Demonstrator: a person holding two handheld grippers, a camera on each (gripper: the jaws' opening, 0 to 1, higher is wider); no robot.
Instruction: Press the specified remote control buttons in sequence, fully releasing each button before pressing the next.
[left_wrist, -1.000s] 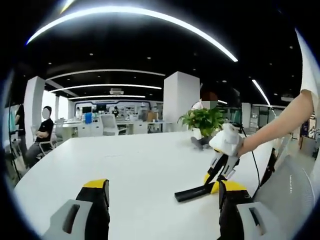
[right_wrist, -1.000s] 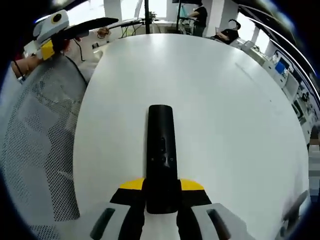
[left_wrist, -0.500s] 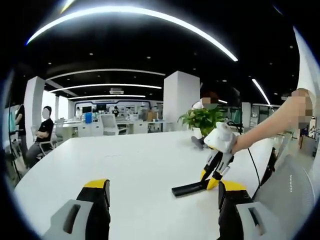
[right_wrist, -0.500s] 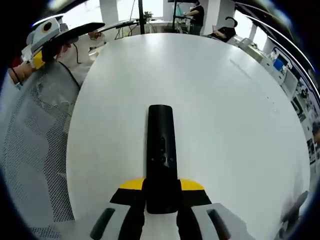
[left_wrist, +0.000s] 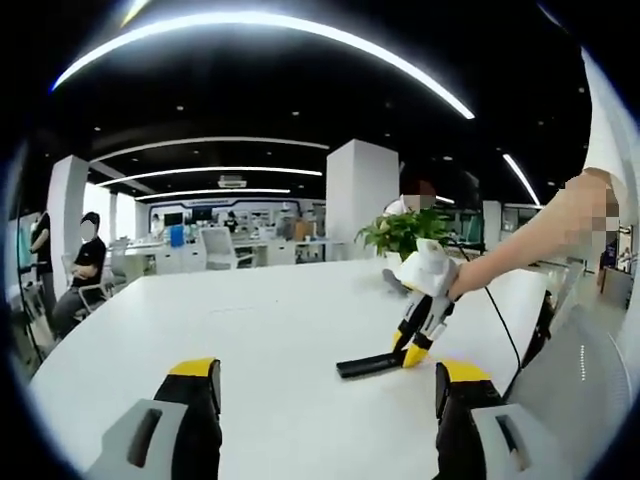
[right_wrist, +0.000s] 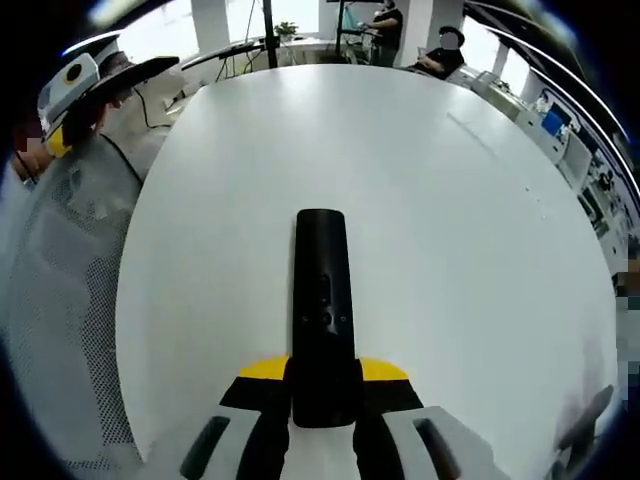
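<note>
While the right gripper (right_wrist: 322, 400) clamps the near end of the long black plastic remote control (right_wrist: 322, 300), its long axis runs straight ahead from the jaws, buttons up. The left gripper (left_wrist: 325, 400), open and empty, sits beside it, nearer for pressing.

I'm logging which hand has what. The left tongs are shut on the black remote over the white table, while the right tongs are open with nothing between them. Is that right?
The sides are swapped. The right gripper view shows the right tongs shut on the black remote over the white table. The left gripper view shows the left tongs open with nothing between them.
</note>
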